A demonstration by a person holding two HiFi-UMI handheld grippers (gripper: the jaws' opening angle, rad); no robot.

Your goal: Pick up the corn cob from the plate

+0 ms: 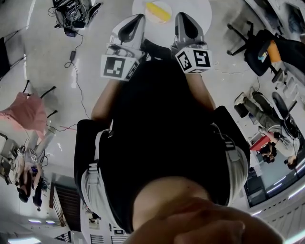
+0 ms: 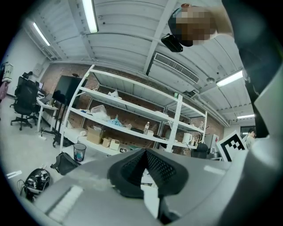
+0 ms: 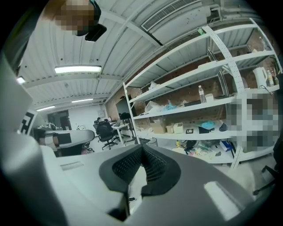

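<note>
A yellow corn cob [image 1: 157, 11] lies on a white plate [image 1: 166, 4] on a round white table [image 1: 200, 14] at the top of the head view. My left gripper [image 1: 139, 17] points at the table's near left edge, just short of the plate. My right gripper [image 1: 180, 15] is level with it, right of the cob. On both grippers the black jaws meet at the tips with nothing between them. The left gripper view [image 2: 144, 151] and the right gripper view [image 3: 141, 146] look level across the room; neither shows the cob or the plate.
White metal shelving [image 2: 132, 110] [image 3: 199, 101] with boxes and bottles lines the brick wall ahead. Office chairs [image 1: 259, 52] stand at the right, cables and equipment [image 1: 71, 14] lie on the floor at the upper left. A pink cloth [image 1: 24, 112] hangs over a chair at the left.
</note>
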